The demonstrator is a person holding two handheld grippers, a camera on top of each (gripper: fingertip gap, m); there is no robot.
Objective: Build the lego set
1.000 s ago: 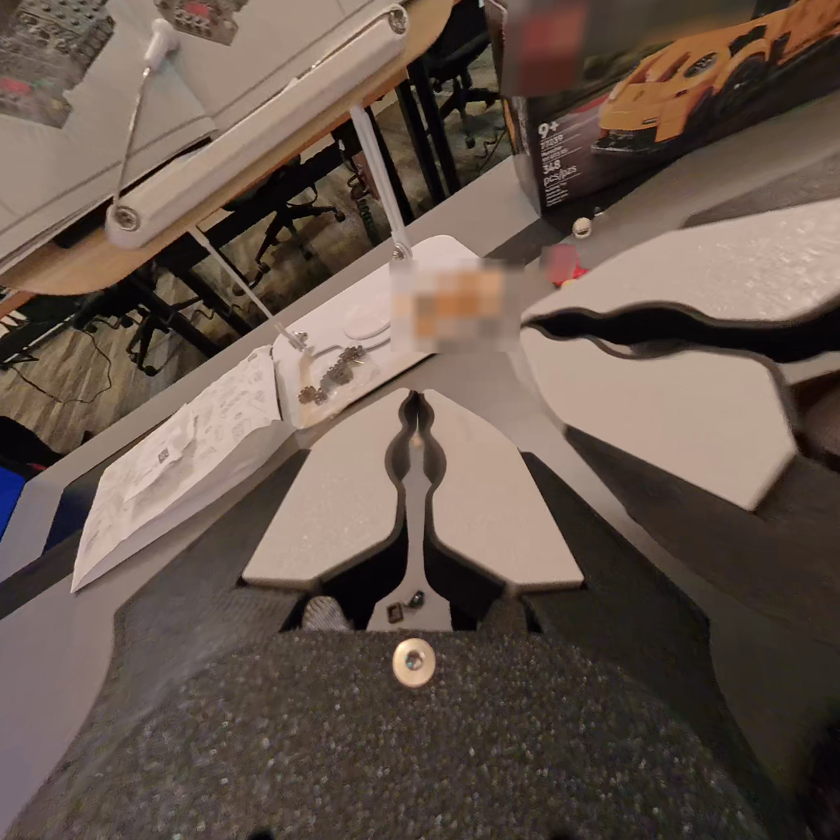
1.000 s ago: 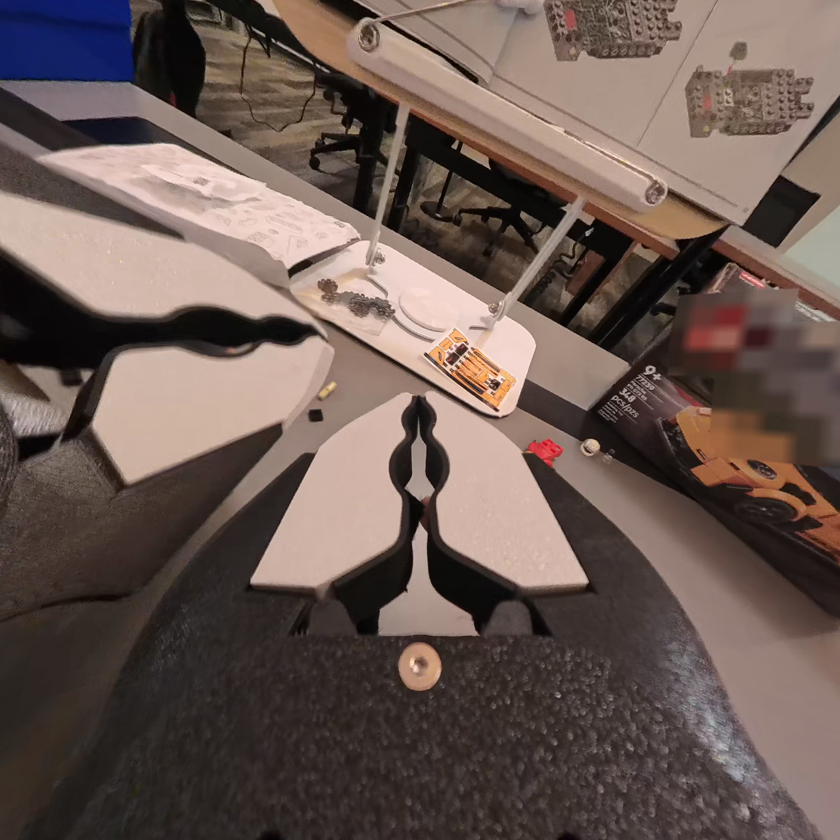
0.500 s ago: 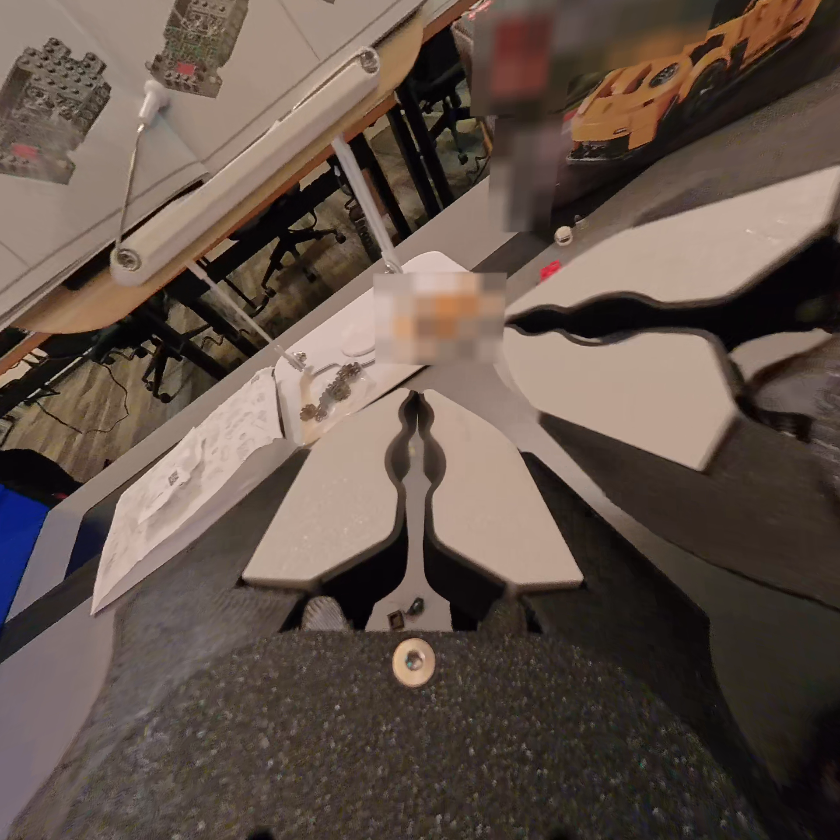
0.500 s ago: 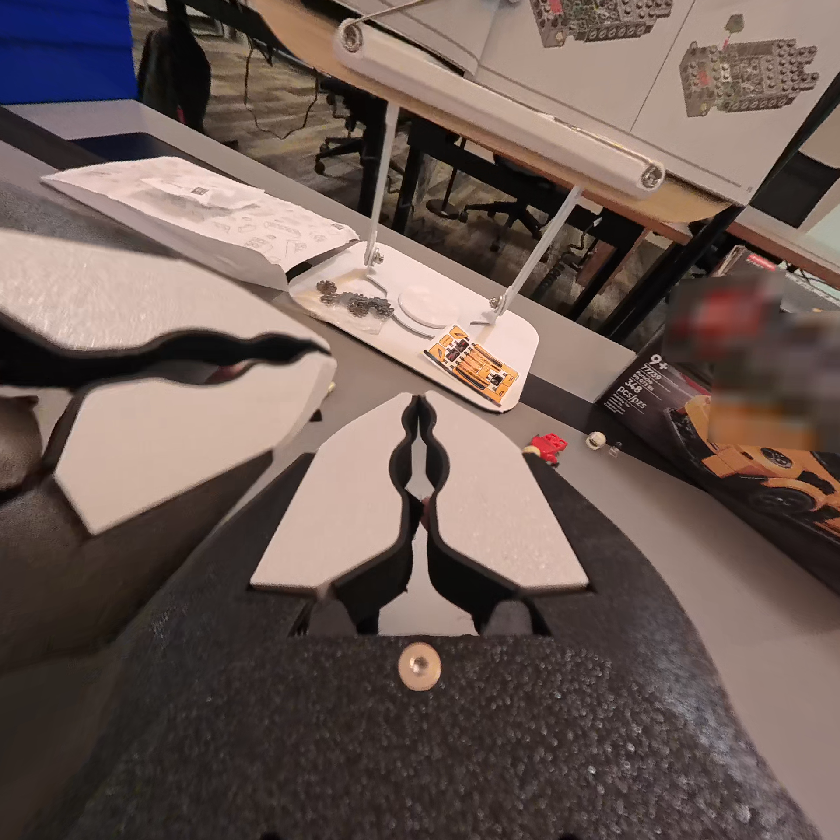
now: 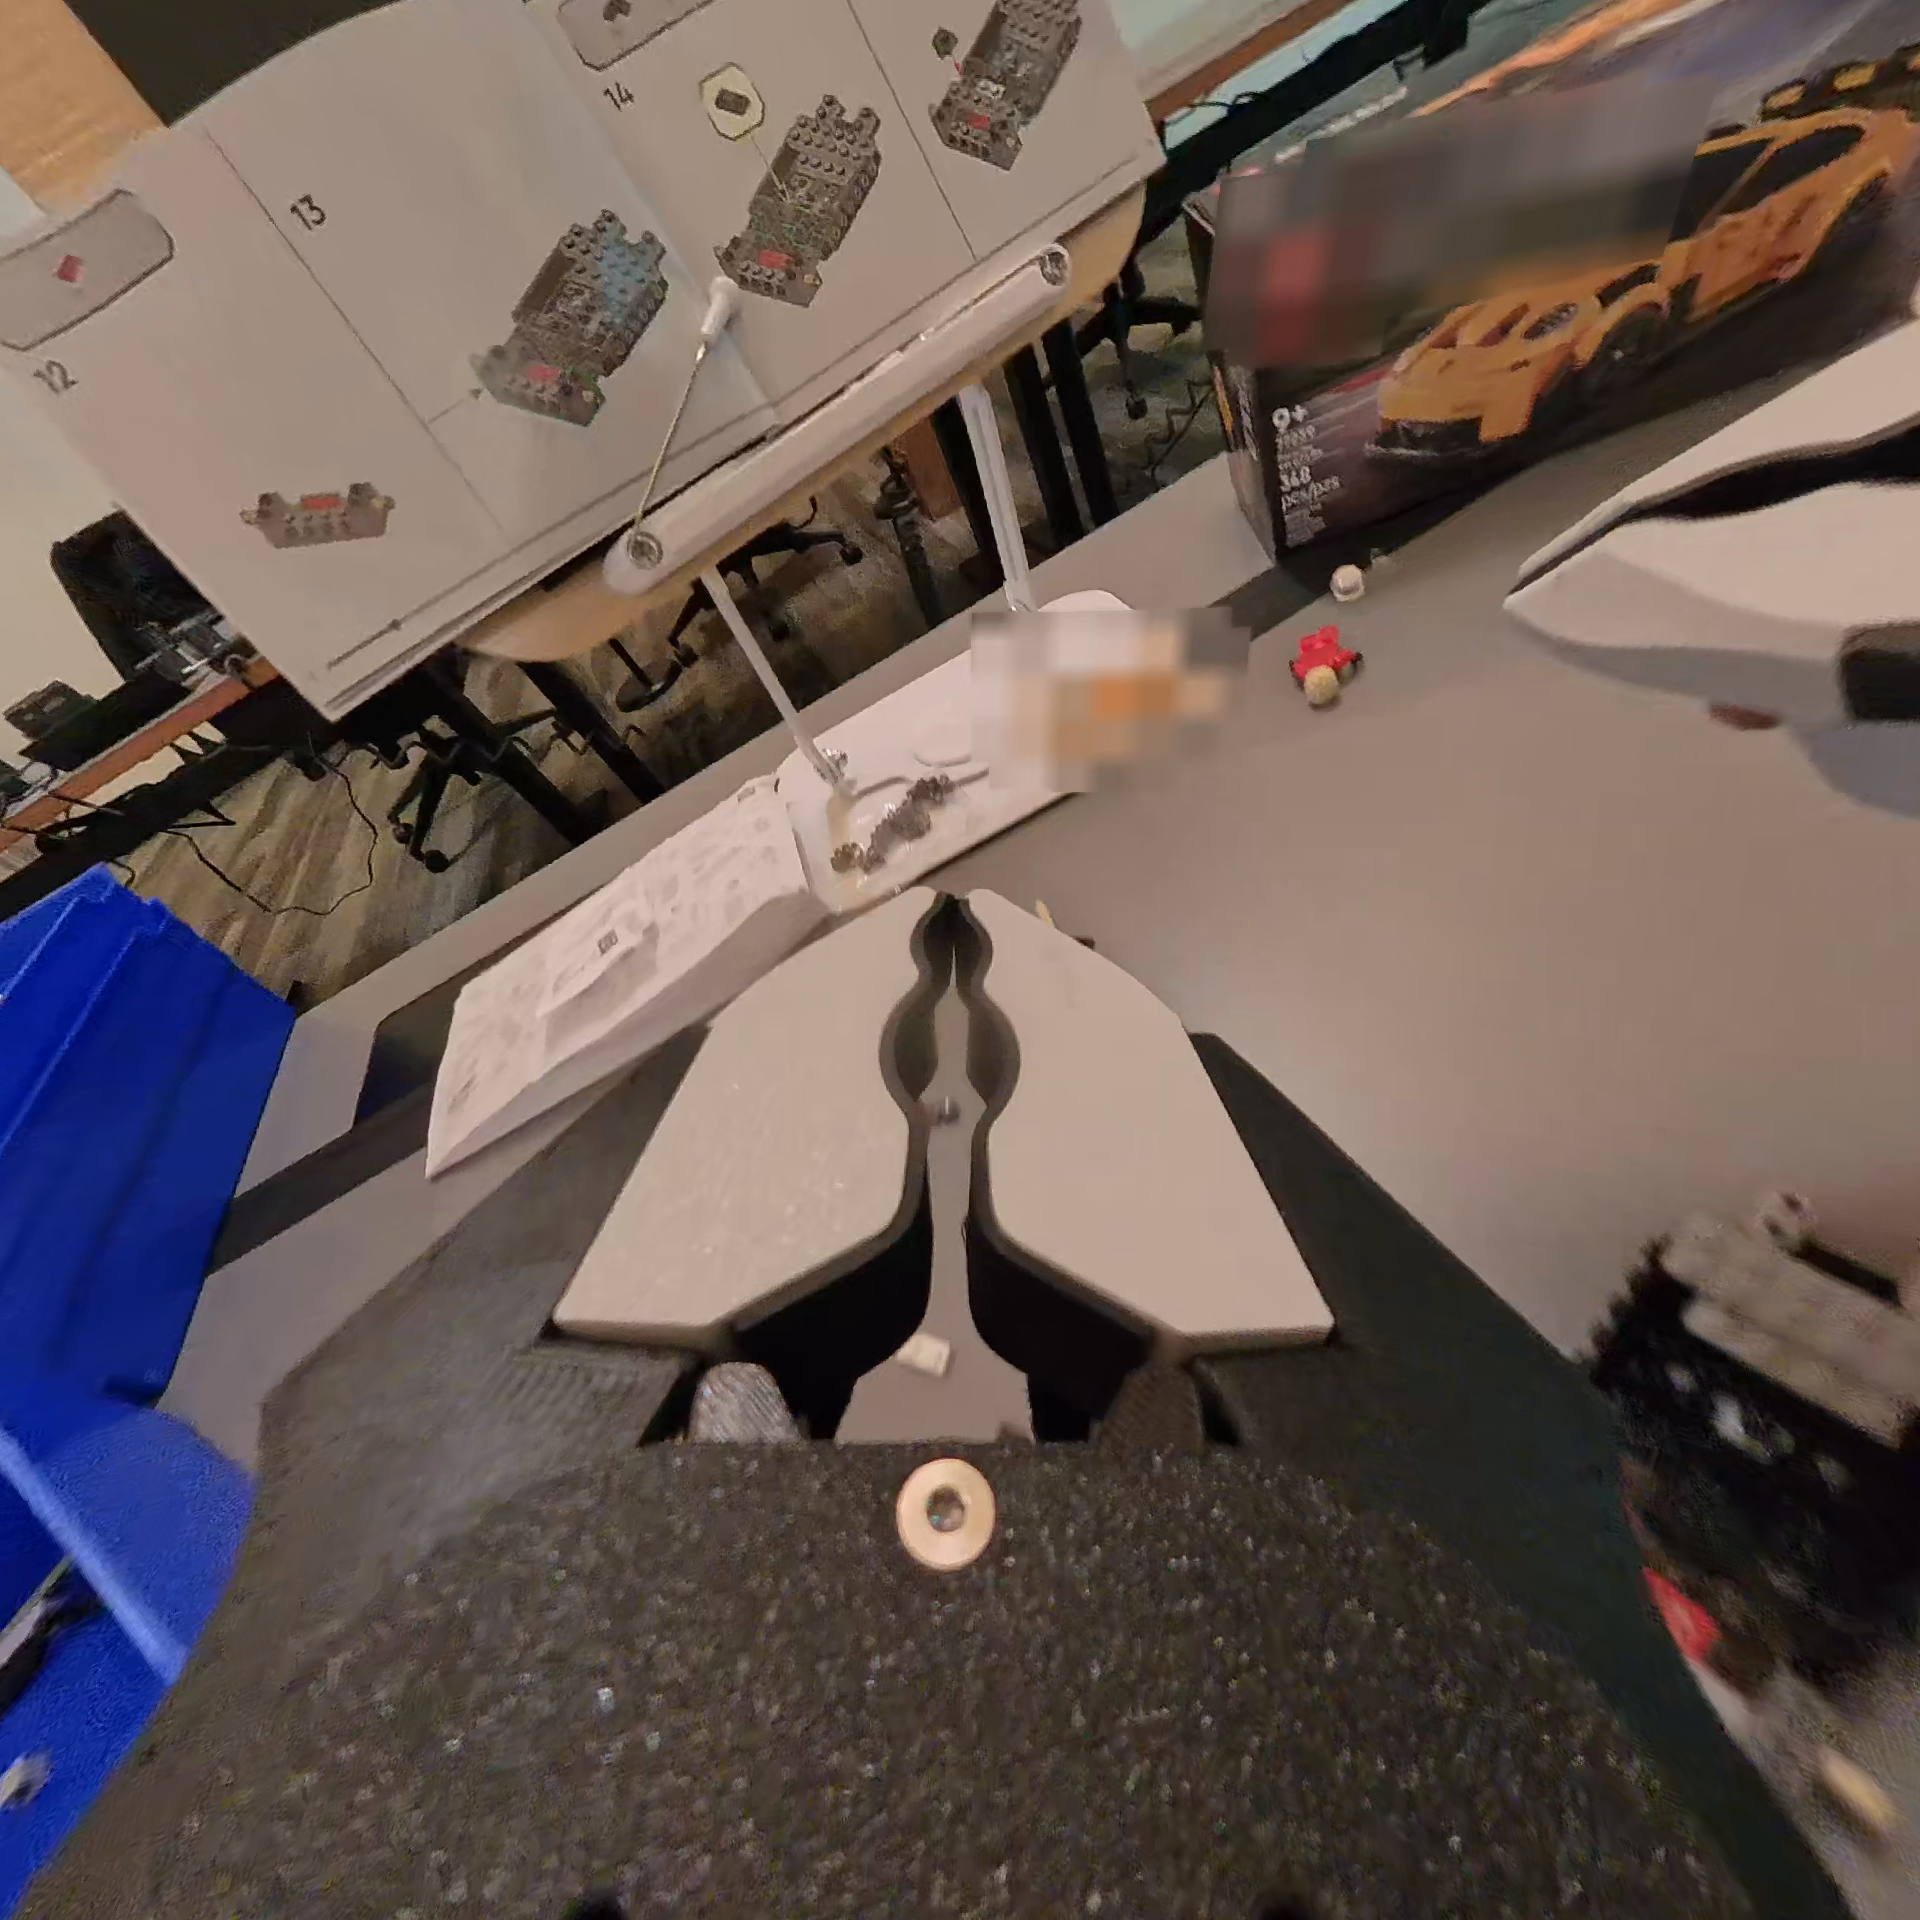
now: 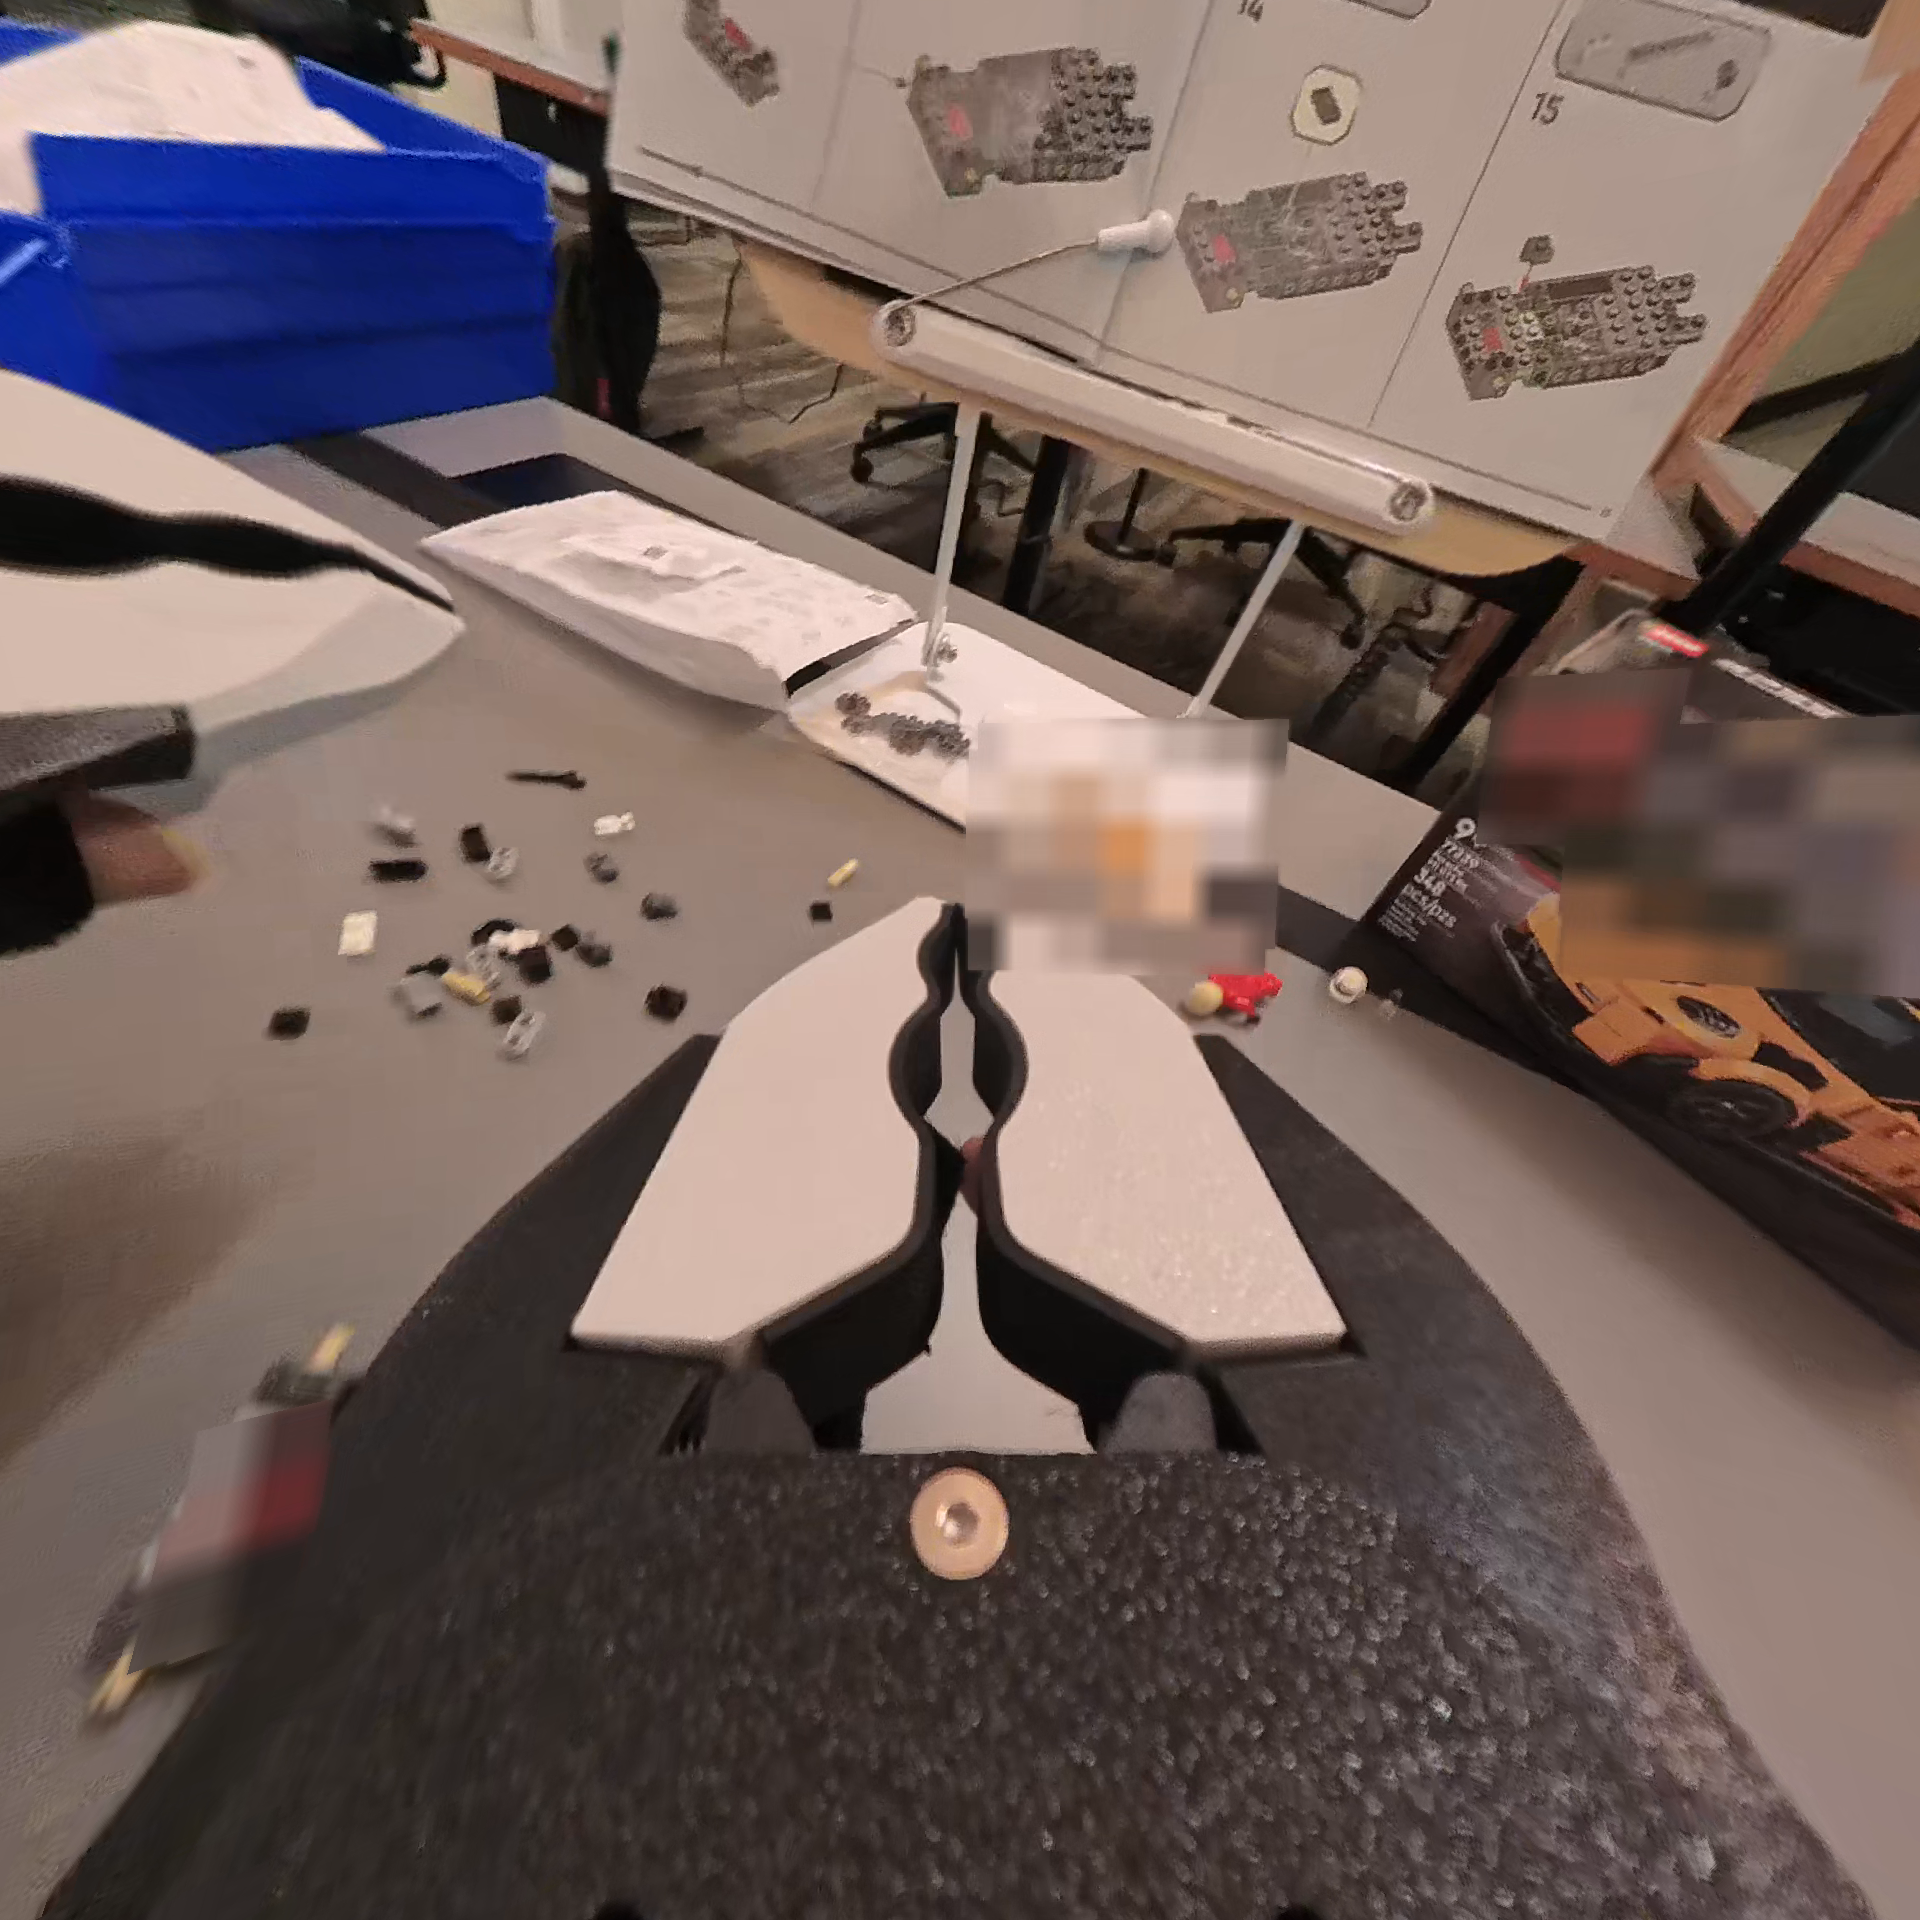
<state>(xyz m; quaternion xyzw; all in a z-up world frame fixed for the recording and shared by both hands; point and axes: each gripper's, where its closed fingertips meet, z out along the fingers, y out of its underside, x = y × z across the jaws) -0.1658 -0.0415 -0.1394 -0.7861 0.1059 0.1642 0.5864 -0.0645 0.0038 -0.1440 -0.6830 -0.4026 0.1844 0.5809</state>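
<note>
A: Left wrist view first. The left gripper (image 5: 954, 914) has its fingers pressed together with nothing between the tips, above the grey table (image 5: 1455, 987). Toward the far edge lies a white paper bag (image 5: 623, 997) beside the white base of the instruction stand (image 5: 831, 447), which holds the open instruction booklet (image 5: 499, 260). A bag of small dark parts (image 5: 894, 826) lies on that base.

B: And the lego itself?

A: A blurred dark partial build (image 5: 1766, 1382) with a red piece sits at the near right, seen only here. A small red piece (image 5: 1323, 657) lies near the lego box (image 5: 1558, 343) at the far right. A blue bin (image 5: 104, 1143) stands off the left edge. The right gripper (image 5: 1714, 582) shows at the right.

B: Right wrist view?

A: The right gripper (image 6: 954, 920) is also closed; something small and reddish seems pinched deeper between the fingers, too unclear to name. This view alone shows the scattered loose pieces (image 6: 488, 935), black, grey and white, left of centre on the table. The left gripper (image 6: 208, 623) enters from the left.
</note>
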